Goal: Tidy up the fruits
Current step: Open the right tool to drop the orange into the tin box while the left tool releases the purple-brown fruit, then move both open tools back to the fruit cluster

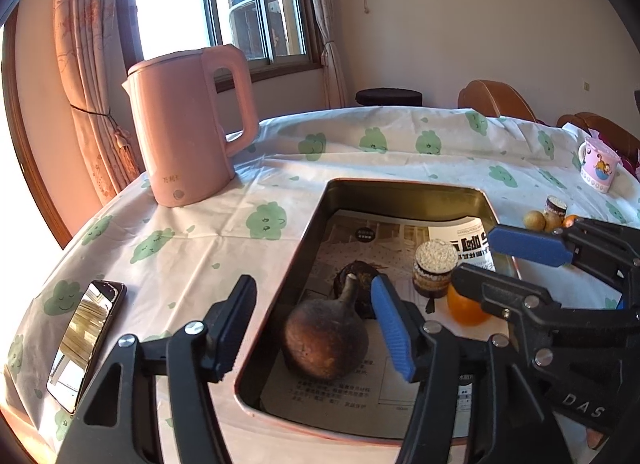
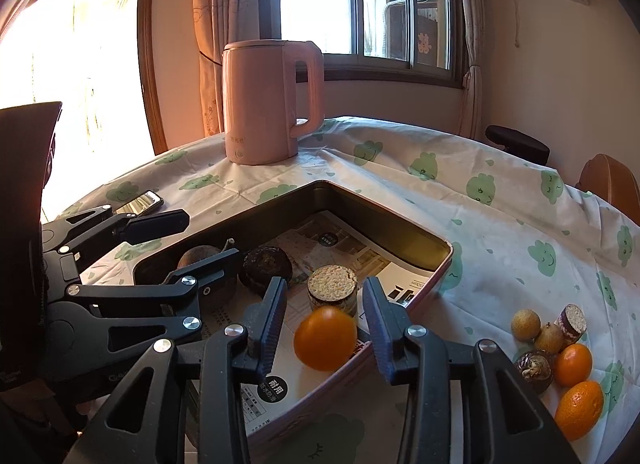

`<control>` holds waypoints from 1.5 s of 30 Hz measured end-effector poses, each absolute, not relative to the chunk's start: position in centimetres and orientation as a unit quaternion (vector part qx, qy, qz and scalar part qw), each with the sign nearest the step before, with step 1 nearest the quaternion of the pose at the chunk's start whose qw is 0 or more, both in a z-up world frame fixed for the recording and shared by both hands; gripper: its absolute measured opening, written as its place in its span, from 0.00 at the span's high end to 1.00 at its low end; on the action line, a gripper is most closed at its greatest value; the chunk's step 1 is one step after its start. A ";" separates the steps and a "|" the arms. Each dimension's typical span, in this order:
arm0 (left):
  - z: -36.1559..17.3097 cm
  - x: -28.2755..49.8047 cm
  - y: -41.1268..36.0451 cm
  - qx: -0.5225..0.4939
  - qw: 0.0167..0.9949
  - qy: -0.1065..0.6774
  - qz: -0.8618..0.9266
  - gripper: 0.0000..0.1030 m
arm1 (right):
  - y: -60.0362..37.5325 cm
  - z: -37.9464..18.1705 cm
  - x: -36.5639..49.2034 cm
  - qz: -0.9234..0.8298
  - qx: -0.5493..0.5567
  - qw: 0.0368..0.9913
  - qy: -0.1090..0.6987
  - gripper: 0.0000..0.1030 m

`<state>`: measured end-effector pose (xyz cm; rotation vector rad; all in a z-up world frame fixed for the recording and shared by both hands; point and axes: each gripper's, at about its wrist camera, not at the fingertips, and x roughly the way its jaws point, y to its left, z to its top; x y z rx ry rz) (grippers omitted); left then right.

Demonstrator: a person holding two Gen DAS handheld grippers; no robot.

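While hovering over the tin tray [image 2: 436,264], letting the orange [image 2: 325,338] drop inside, right gripper [image 2: 326,328] jaws apart, clear of it; idling left gripper [image 1: 316,328] open around the tray's left rim.

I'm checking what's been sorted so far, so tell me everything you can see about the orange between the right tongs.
The orange is small, round, smooth-skinned and bright, slightly blurred. It sits between the right tongs, with gaps visible on both sides, so the pads do not press it. It is over the near corner of the metal tray, just in front of a foil-topped cylindrical snack. Whether it rests on the tray's paper liner cannot be told.
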<state>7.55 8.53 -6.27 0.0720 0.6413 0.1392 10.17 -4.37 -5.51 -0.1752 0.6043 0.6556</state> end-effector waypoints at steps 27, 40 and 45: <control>-2.6 6.1 -1.4 0.037 0.967 0.253 -0.023 0.06 | -23.1 -5.6 10.6 0.142 -0.063 0.934 0.323 0.31; -3.8 9.7 -7.3 0.072 0.953 0.289 -0.059 0.06 | -22.5 -7.9 13.2 0.179 -0.054 0.899 0.397 0.52; -4.7 10.8 -7.7 0.066 0.945 0.313 -0.072 0.10 | -22.8 -7.4 12.8 0.171 -0.048 0.908 0.379 0.53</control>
